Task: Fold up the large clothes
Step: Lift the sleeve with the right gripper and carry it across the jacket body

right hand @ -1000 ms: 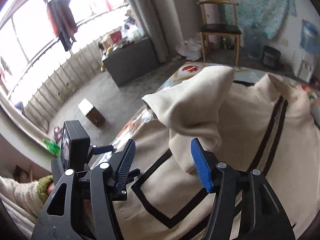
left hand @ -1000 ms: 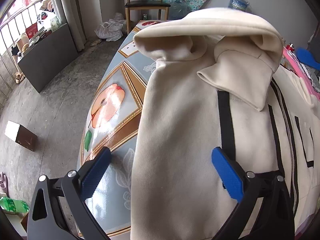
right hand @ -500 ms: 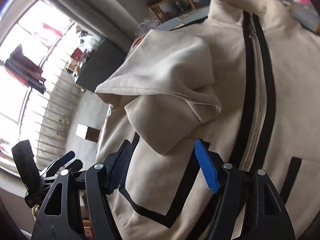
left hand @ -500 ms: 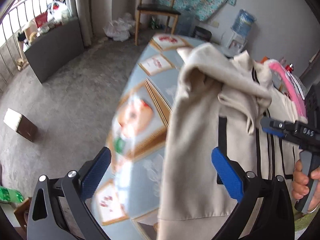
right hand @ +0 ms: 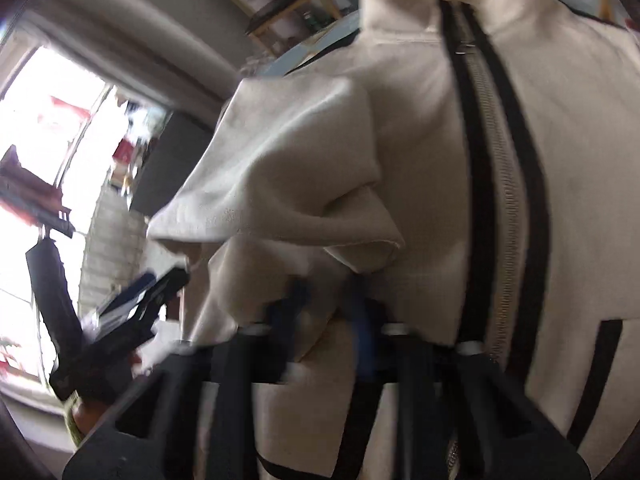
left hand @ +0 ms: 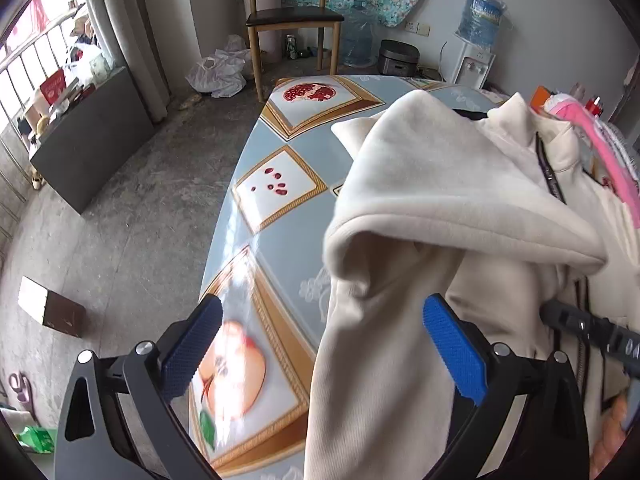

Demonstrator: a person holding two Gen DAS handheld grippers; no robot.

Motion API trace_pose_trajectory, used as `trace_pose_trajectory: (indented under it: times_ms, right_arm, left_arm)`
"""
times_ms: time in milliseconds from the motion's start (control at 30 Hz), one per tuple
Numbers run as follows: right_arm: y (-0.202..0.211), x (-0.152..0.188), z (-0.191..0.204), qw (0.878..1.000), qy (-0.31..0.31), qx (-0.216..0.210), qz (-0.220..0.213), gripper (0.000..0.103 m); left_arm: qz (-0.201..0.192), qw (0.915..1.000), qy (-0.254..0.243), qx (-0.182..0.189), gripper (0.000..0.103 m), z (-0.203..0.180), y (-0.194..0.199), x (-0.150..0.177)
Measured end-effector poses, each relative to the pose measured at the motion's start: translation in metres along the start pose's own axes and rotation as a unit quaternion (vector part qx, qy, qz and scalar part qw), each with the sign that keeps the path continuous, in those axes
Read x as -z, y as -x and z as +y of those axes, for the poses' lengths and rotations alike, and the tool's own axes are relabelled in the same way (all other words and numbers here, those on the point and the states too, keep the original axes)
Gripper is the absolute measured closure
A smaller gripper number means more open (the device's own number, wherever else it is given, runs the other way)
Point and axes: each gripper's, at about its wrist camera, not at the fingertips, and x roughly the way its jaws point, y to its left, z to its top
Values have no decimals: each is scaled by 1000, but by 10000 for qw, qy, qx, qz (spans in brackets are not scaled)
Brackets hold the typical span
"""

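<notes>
A desk [left hand: 280, 248] with a glossy blue fruit-print cover fills the middle of the room. A cream jacket [left hand: 460, 216] with black trim lies on the desk, front up, its zip [right hand: 506, 208] closed; the jacket is the landmark here. Its sleeve [right hand: 288, 168] is doubled over the jacket's chest in a bulky, puckered fold, probably being brought inward to narrow the garment for folding.

The right claw [right hand: 326, 312], blurred, sits at the lower edge of that fold. Its jaws have just been closing and now stand narrow, with a pinch of sleeve cloth between them, likely to drag the sleeve flat.

The left claw [left hand: 322, 354] hovers at the jacket's outer edge, jaws wide, holding nothing; one pad is above the desk, the other above the cloth, seemingly ready to take the edge.
</notes>
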Motion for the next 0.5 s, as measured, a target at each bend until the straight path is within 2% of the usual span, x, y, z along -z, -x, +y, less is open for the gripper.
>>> trace_pose_trajectory:
  times_ms: [67, 100, 133, 167, 200, 233, 300, 367, 400, 433, 467, 500]
  right_arm:
    - [3, -1, 22, 9948, 862, 540, -72, 99]
    - [14, -3, 36, 9842, 1443, 981, -294, 100]
    - [26, -5, 50, 9687, 1951, 1422, -572, 100]
    - [44, -7, 66, 9395, 2586, 2020, -984, 100]
    - [62, -8, 80, 9027, 3145, 2591, -1382, 100]
    - [78, -7, 89, 8668, 3573, 3034, -1700, 100]
    - [98, -1, 99, 7992, 4261, 3710, -2051, 100]
    - [103, 14, 95, 7544, 4754, 4066, -1990, 100]
    - [98, 26, 87, 7405, 4967, 4167, -1770, 99]
    - [93, 39, 76, 7386, 5105, 4148, -1475, 99]
    - [86, 51, 62, 7454, 5178, 4046, -1120, 99]
    - [80, 62, 46, 7593, 5163, 3895, -721, 98]
  left_arm:
    - [77, 9998, -74, -191, 5, -3, -9, -2]
    - [144, 9996, -78, -227, 5, -3, -13, -3]
    - [192, 9996, -67, -198, 5, -2, -15, -2]
    - [229, 9996, -50, -160, 5, -1, -17, -2]
    - [243, 9996, -50, -155, 5, 1, -18, 0]
    - [245, 9995, -65, -176, 5, 1, -18, 1]
    - [256, 9994, -64, -217, 5, 4, -19, 3]
    - [274, 9995, -8, -151, 5, 6, -20, 2]
    - [278, 9995, 18, -135, 5, 7, -20, 2]
    - [278, 9995, 38, -124, 5, 7, -20, 3]
    - [285, 9995, 57, -114, 5, 7, -20, 2]
    - [306, 9995, 75, -104, 5, 8, -20, 2]
